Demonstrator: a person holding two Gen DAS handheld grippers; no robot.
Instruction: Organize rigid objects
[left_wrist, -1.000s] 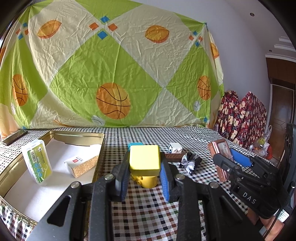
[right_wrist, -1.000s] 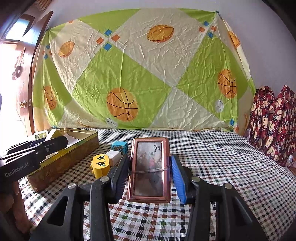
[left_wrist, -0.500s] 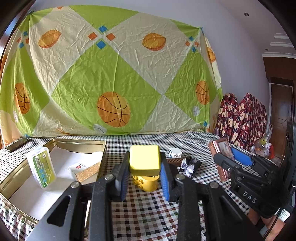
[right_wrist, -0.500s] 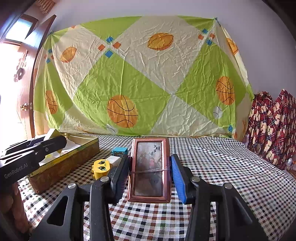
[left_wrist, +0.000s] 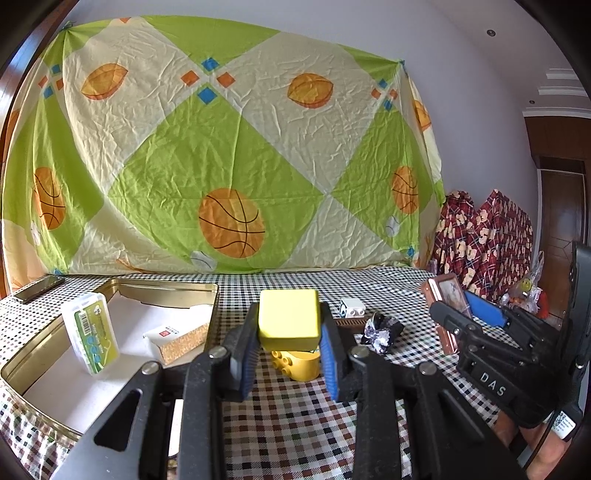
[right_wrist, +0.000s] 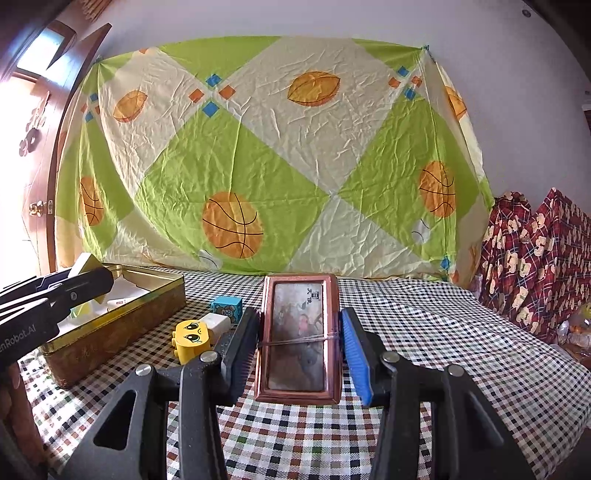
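The left gripper (left_wrist: 289, 347) was clamped on a pale yellow rectangular block (left_wrist: 289, 319), lifted above the checkered tablecloth (left_wrist: 295, 417); the right gripper (right_wrist: 300, 350) pinched a copper-brown framed picture (right_wrist: 298, 338); farther left, a gold metal tin (left_wrist: 166, 291) sat open

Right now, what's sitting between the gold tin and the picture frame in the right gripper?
In the right wrist view, between the gold tin and the picture frame lie a yellow face block, a white block and a blue bear cube.
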